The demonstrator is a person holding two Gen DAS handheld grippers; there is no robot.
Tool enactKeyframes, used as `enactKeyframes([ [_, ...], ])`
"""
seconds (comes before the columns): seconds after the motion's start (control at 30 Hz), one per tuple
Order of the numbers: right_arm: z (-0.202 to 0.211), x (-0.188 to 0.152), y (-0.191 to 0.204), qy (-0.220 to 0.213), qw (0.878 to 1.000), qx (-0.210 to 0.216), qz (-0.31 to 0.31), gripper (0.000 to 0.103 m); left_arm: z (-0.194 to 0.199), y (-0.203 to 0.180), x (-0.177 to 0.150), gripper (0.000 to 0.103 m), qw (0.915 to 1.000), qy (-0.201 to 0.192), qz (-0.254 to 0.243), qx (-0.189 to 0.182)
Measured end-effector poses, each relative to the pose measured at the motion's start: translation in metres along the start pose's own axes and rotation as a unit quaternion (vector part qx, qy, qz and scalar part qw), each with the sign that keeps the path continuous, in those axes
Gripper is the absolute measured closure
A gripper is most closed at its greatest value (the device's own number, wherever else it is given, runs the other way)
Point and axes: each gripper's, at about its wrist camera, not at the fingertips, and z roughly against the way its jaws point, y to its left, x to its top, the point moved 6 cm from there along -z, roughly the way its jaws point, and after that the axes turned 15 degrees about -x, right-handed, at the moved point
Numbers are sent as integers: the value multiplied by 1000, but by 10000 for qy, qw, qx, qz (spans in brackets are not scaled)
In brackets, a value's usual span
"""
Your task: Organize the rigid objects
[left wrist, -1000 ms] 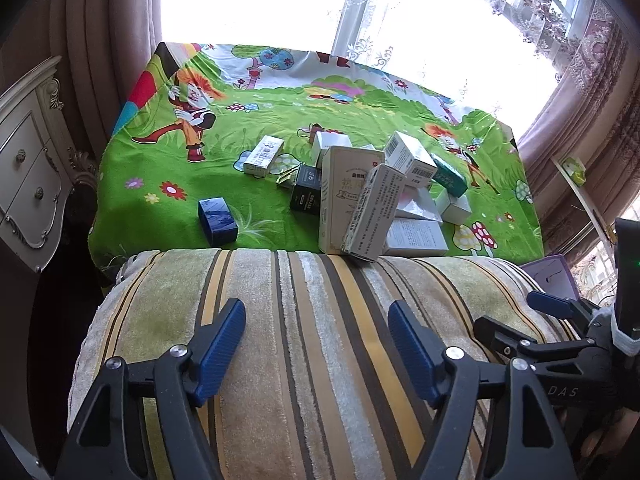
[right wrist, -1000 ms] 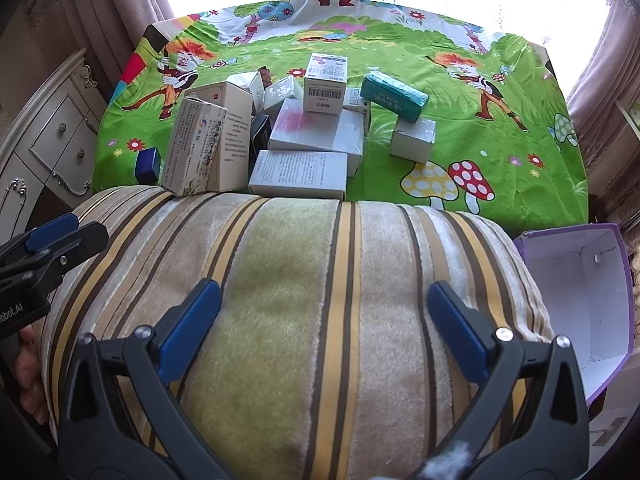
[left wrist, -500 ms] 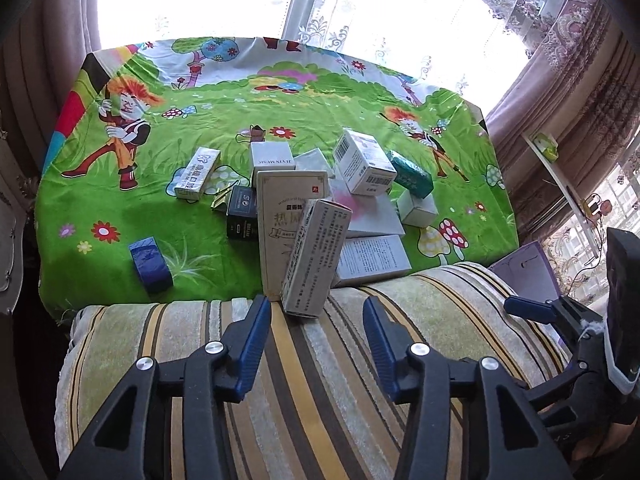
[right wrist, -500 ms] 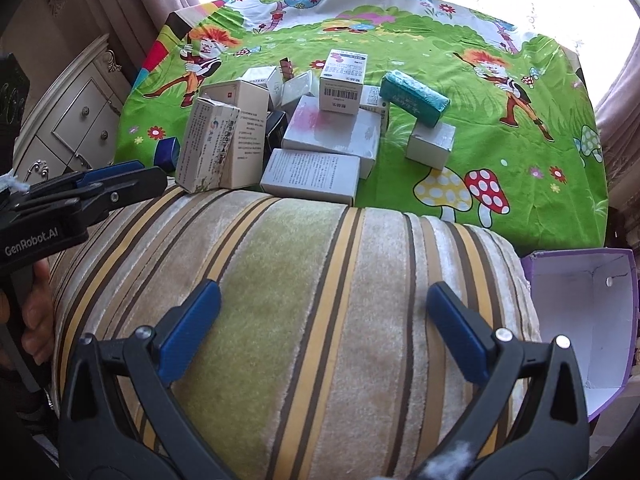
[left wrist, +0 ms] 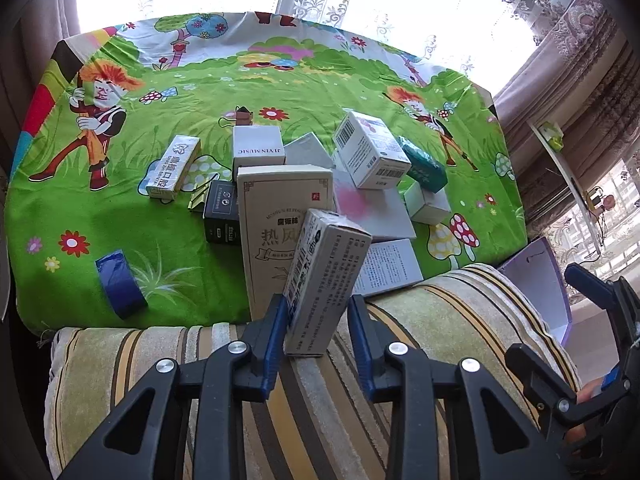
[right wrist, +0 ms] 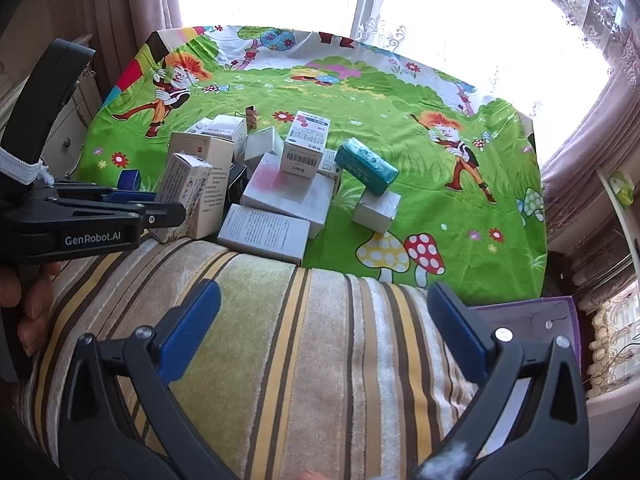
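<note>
The left tongs (left wrist: 316, 320) straddle the grey box (left wrist: 326, 280), the left pad touching its side and the right pad just off it, so they are not yet clenched; the right tongs (right wrist: 324, 328) hang released over the striped cushion (right wrist: 280, 340), gripping nothing. The grey box stands tilted at the near edge of the green cloth (left wrist: 160, 240), leaning on the tall box (left wrist: 276, 216) behind it, its foot at the cushion. To do this well, I judge the pads should close square on the two broad faces, low and centred, then lift straight up before any sideways swing, since dragging could topple the tall box. The pile crowds the right; a flat white box (left wrist: 386, 268) lies just beside. Open room lies left, between the blue box (left wrist: 118, 284) and the black box (left wrist: 222, 212), and far across the cloth; the purple box (right wrist: 532, 320) sits off the right corner
</note>
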Motion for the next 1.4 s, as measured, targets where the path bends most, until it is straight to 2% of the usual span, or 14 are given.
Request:
enactKeyframes([
  [0.27,4,19,35,70,9943,1061,-128,0,20,4,-3,73,9988,-386,168,-258],
  [0.37,-1,28,48,99,9942,1070,-66,0,35,12,-5,74,9971,-594,321,-343],
  [0.47,-2,39,63,66,9915,1302,-21,0,50,26,-5,75,9948,-831,510,-291],
  [0.6,-11,48,83,186,9913,1298,72,0,66,47,-8,75,9913,-1046,752,-257],
  [0.83,-28,59,120,298,9950,872,374,1,85,76,-11,75,9834,-1413,1130,-142],
  [1.13,-60,69,144,624,9960,387,510,14,88,85,-11,75,9811,-1499,1219,-143],
  [1.23,-68,70,148,703,9955,352,525,24,88,85,-12,75,9813,-1492,1210,-131],
  [1.3,-70,69,150,753,9949,406,539,41,86,85,-11,75,9816,-1482,1202,-114],
  [1.4,-65,69,145,680,9955,520,408,44,87,84,-11,75,9817,-1485,1188,-90],
])
